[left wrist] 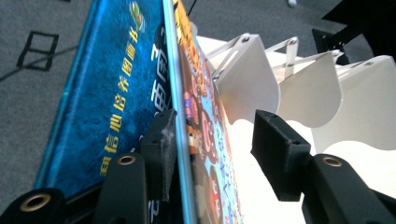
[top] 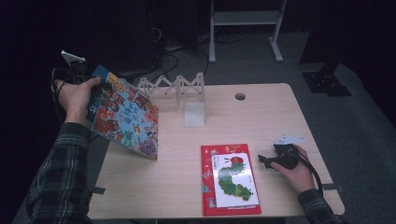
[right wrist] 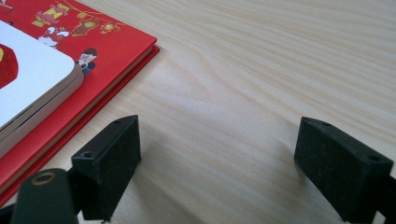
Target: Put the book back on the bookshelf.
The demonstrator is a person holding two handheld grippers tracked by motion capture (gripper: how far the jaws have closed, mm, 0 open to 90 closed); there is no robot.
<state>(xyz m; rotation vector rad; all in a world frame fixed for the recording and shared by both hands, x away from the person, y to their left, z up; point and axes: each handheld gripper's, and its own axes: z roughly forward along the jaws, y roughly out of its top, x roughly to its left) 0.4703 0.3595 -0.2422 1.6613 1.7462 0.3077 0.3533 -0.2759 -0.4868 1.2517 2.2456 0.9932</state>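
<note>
The step in hand looks like filing picture books into the white rack (top: 180, 88) at the back of the desk (top: 261, 116). The left claw (left wrist: 212, 135) has the blue picture book (top: 123, 114) on edge at the desk's left side, tilted, its lower corner on the desktop, just beside the rack. Seen from the left gripper view, 1 jaw lies against the book's cover while the other stands clear, so the book leans rather than being clamped. The right claw (right wrist: 231, 161) rests wide and empty on the desk, next to the red book (top: 229, 179) with the caterpillar book (top: 235, 179) stacked on it. Next, the blue book probably needs steadying into a slot.
</note>
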